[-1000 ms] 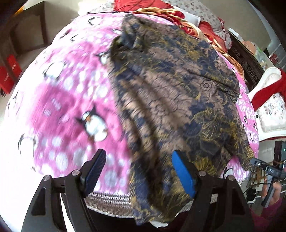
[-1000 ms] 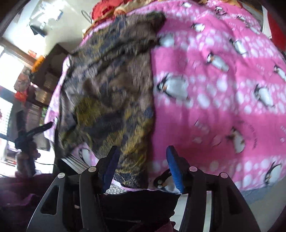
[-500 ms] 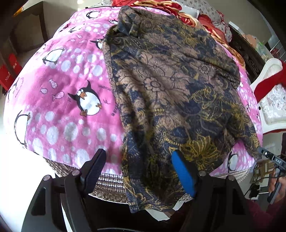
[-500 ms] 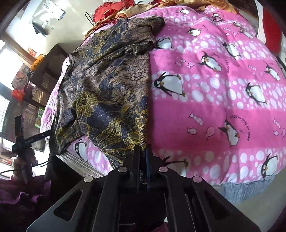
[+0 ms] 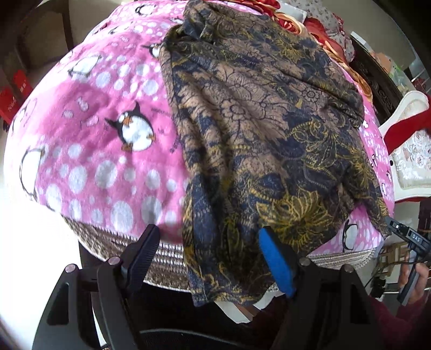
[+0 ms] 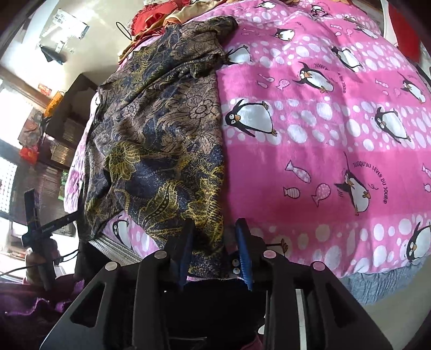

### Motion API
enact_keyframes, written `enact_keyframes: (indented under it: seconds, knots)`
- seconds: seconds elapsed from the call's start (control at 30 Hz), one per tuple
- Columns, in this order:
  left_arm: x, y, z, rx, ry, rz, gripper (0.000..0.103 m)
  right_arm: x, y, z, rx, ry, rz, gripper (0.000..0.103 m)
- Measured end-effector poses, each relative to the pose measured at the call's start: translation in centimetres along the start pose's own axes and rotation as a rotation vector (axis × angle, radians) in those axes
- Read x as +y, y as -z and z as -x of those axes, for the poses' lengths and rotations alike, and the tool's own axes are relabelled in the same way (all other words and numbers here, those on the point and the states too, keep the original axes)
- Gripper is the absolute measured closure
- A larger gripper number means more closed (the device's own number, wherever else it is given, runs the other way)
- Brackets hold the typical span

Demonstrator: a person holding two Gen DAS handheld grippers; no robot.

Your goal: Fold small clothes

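Note:
A dark garment with a brown, navy and gold flower print (image 5: 258,129) lies spread along a pink penguin blanket (image 5: 107,129) on a bed, its near hem hanging over the bed edge. My left gripper (image 5: 207,255) is open, its jaws either side of the hanging hem, not touching it as far as I can see. In the right wrist view the garment (image 6: 161,140) lies at the left of the blanket (image 6: 323,134). My right gripper (image 6: 214,242) is open with the garment's near corner between its jaws.
Red and gold bedding (image 5: 282,16) is piled at the far end of the bed. A white chair with red cloth (image 5: 409,140) stands to the right. Dark shelving (image 6: 62,129) stands left of the bed. The bed's woven edge (image 5: 167,255) is close below.
My right gripper was open, shut half a second ago, and is now open again around the garment's corner. The left gripper stayed open and drew back toward the bed edge.

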State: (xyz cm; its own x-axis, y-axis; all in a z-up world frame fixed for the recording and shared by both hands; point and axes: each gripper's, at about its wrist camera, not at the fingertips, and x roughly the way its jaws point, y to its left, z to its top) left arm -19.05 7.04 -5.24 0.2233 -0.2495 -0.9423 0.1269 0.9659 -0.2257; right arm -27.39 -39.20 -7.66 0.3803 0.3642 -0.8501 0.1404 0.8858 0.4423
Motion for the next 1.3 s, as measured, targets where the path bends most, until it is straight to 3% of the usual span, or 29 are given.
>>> enact_keyframes:
  seconds: [0.1,0.3,0.4,0.5,0.53,0.6,0.63,0.73,0.9,1.0,1.13,1.3]
  knots:
    - [0.3,0.4,-0.8,0.038,0.012,0.023,0.023,-0.1,0.0,-0.2,0.0,-0.008,0.002,0.074]
    - [-0.1,0.1,-1.1,0.031,0.0,0.019,0.027,-0.4,-0.3,-0.4,-0.003,-0.021,0.003,0.074]
    - [-0.2,0.1,-1.4,0.028,-0.035,-0.003,0.049,-0.6,-0.3,-0.5,-0.008,-0.022,-0.002,0.074]
    - [-0.3,0.1,-1.3,0.028,-0.014,-0.024,0.075,-0.2,-0.2,-0.6,-0.021,0.011,0.025,0.077]
    - [-0.1,0.0,-1.1,0.03,-0.003,-0.02,0.087,0.2,-0.2,-0.6,-0.024,0.039,0.05,0.08]
    - [1.0,-0.6,0.0,0.026,0.071,0.003,0.092,0.7,-0.4,-0.2,-0.033,0.05,0.077,0.103]
    - [1.6,-0.9,0.8,0.025,0.117,0.016,0.095,0.8,-0.5,0.4,-0.043,0.013,0.067,0.103]
    - [2.8,-1.3,4.2,-0.011,0.203,0.012,0.098,1.5,-0.8,3.4,-0.088,-0.07,0.068,0.103]
    - [4.9,-0.5,8.6,-0.103,0.164,-0.02,0.099,2.9,0.2,6.5,-0.099,-0.143,0.105,0.103]
    - [6.9,0.2,7.7,-0.077,0.173,0.034,0.099,3.1,1.5,5.7,-0.04,-0.121,0.15,0.103]
    - [6.7,0.7,5.6,-0.039,0.178,0.051,0.099,1.7,2.3,1.8,0.068,-0.114,0.086,0.102]
    - [6.1,-0.7,6.9,-0.07,0.233,0.027,0.099,2.0,1.6,1.3,0.075,-0.136,0.082,0.101]
